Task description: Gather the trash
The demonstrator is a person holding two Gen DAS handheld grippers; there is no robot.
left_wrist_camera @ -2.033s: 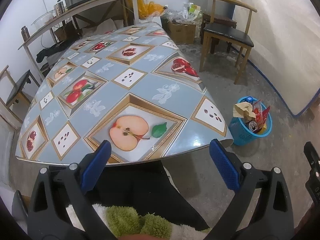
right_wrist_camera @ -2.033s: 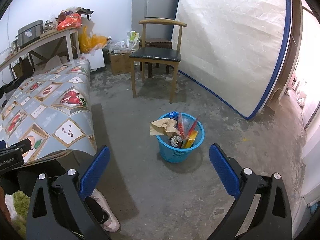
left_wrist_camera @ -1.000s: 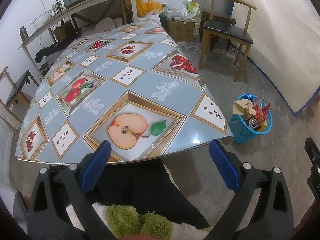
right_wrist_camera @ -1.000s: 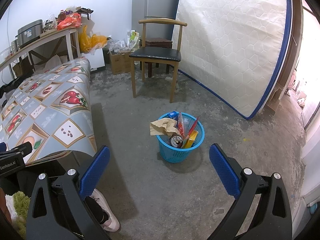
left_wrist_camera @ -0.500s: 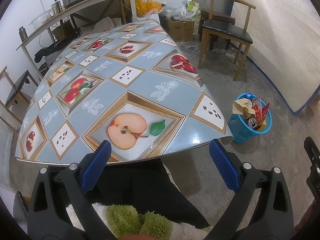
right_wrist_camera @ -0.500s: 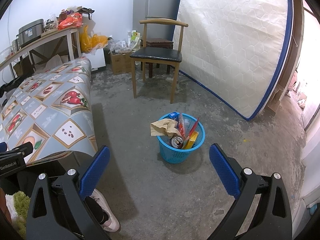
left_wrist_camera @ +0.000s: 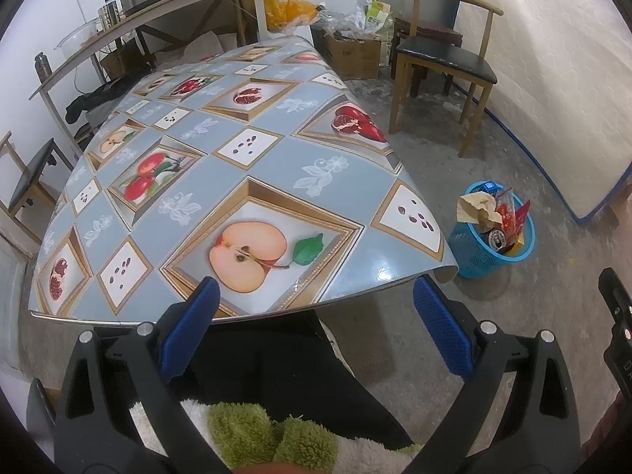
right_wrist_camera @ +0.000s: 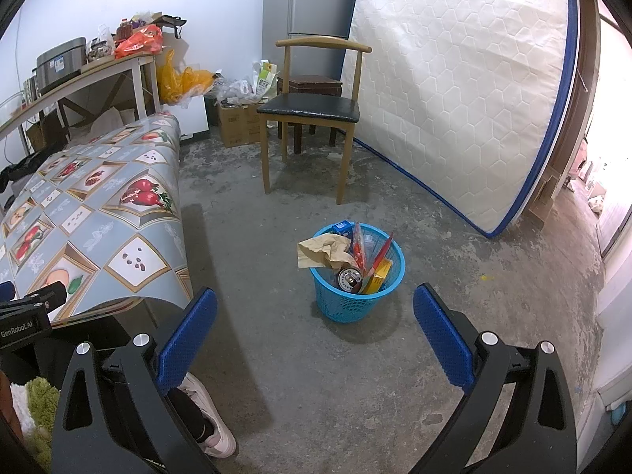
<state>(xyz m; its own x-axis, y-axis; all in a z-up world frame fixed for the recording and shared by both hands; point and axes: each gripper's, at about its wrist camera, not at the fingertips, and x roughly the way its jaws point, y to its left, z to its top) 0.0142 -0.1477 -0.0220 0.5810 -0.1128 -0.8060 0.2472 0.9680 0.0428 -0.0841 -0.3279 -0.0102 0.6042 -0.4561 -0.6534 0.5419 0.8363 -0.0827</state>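
A blue plastic basket (right_wrist_camera: 357, 300) stands on the concrete floor, holding crumpled brown paper (right_wrist_camera: 326, 251), a can (right_wrist_camera: 349, 278), a yellow box and red wrappers. The same basket (left_wrist_camera: 478, 254) shows in the left wrist view, right of the table. My right gripper (right_wrist_camera: 314, 333) hangs open above the floor just in front of the basket, nothing between its blue pads. My left gripper (left_wrist_camera: 314, 320) is open at the near edge of the table (left_wrist_camera: 197, 181), which carries only its fruit-print cloth. No loose trash shows on the table or floor.
A wooden chair (right_wrist_camera: 312, 112) with a black seat stands beyond the basket. A white mattress (right_wrist_camera: 454, 91) leans on the right wall. Boxes and bags (right_wrist_camera: 233, 98) sit by the far wall, a shelf (left_wrist_camera: 150, 12) behind the table. The person's shoe (right_wrist_camera: 207, 422) is at lower left.
Almost nothing has moved. Both grippers stay open, with only a slight drift of the left wrist view toward the table.
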